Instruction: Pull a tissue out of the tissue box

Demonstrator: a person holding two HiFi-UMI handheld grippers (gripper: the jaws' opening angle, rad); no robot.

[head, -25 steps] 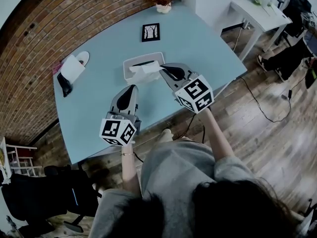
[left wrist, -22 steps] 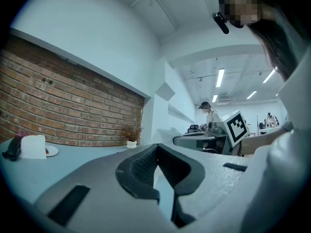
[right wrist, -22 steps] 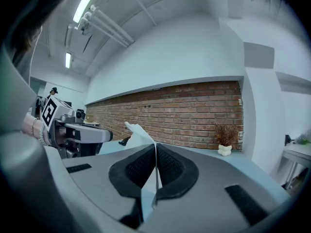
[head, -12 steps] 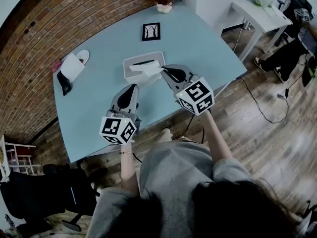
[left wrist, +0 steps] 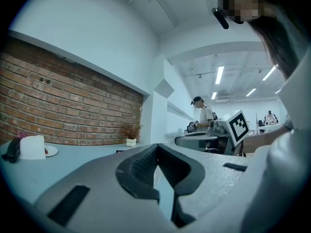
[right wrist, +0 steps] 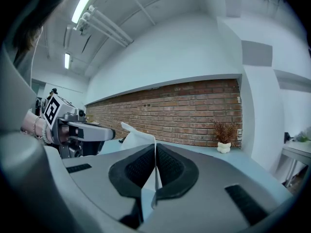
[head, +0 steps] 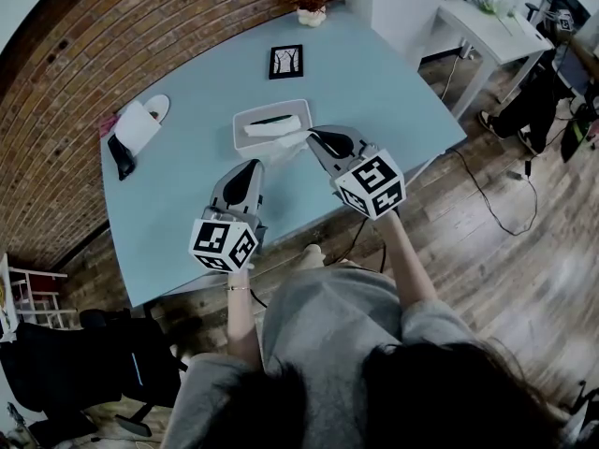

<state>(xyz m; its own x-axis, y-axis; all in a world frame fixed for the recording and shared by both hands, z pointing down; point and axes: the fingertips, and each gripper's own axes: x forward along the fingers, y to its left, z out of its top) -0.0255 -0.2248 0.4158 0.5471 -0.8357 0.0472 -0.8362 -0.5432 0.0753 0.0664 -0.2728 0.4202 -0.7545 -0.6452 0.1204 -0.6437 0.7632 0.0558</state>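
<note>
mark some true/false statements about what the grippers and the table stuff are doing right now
1. The right gripper is shut on a tissue. True.
2. The left gripper grips the tissue box. False: its jaws are together on nothing, and it is held short of the box.
3. A framed picture lies on the table beyond the tissue box. True.
4. The potted plant stands on the floor. False: it stands at the table's far edge, by the brick wall.
5. The tissue box is white. True.
</note>
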